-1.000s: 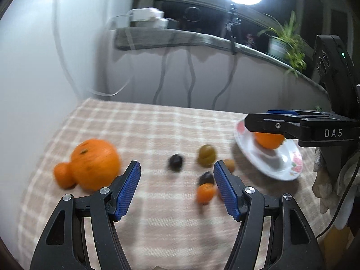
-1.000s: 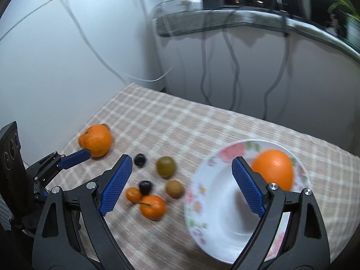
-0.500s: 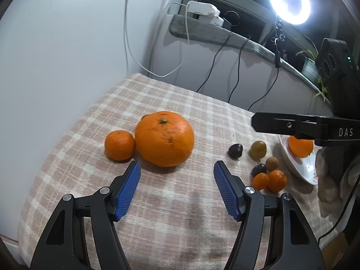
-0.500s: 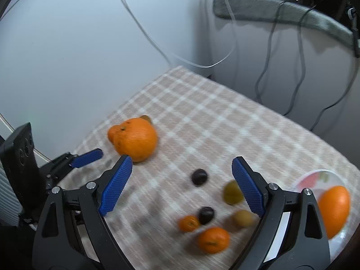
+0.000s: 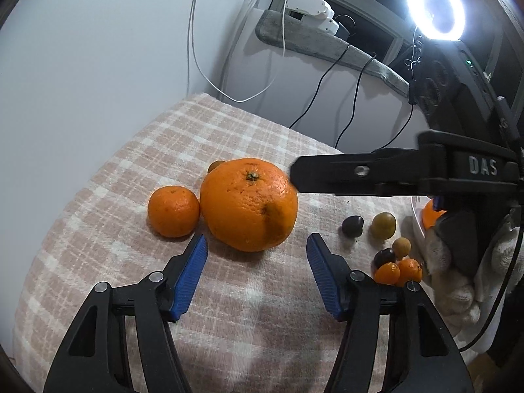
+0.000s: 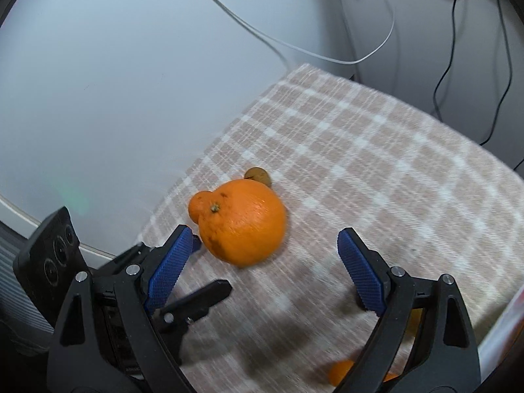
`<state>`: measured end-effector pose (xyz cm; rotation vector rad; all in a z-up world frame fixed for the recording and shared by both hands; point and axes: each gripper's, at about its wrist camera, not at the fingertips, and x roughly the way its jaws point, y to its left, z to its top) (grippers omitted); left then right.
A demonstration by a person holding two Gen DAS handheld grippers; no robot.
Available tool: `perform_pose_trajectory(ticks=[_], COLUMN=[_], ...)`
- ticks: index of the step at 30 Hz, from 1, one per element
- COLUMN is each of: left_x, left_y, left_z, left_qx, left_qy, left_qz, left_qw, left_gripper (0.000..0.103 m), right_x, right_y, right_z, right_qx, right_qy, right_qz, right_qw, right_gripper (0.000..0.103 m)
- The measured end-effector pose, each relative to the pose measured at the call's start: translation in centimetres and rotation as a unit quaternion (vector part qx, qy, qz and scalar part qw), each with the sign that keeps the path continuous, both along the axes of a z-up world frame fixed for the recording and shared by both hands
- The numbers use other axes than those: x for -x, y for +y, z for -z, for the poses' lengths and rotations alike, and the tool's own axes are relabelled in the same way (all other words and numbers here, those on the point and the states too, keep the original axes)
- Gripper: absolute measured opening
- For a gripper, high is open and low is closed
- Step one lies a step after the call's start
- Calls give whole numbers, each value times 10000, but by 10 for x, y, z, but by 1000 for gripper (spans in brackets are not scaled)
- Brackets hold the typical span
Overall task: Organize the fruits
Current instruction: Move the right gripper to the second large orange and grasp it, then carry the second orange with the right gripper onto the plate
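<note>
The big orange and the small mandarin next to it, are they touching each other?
Touching, as far as shows. In the left wrist view the small mandarin sits pressed against the side of the big orange with no cloth visible between them; the right wrist view agrees.

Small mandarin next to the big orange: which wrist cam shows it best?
Left wrist. The small mandarin sits in full view there, sharp, touching the big orange on its left. In the right wrist view only a sliver of it peeks out from behind the orange, slightly blurred.

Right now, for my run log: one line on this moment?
left gripper: open, closing | right gripper: open | big round orange: on checked cloth, ungrasped
</note>
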<state>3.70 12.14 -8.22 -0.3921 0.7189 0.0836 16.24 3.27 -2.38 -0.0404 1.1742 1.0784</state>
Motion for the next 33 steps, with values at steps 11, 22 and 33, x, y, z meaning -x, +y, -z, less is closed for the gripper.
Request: perform_pose_trajectory(ticks=[11,22,33], left_x=[-13,-16,-11], left_y=[6,8,3], left_z=[5,9,3], left_qx=[10,55,-6], left_qy=[76,94,-5], left_qz=[-36,-48,23], left_qw=[10000,9999,10000], left_gripper=[61,58,58], right_x=[-13,-11,-3], right_y=[27,35,22], right_z=[20,31,21], right_qx=[-79,-96,-138], right_qy=[514,767,664], right_qz=[-62,-177,-98], right_qw=[9986,9969,9976], right_gripper=[91,73,71])
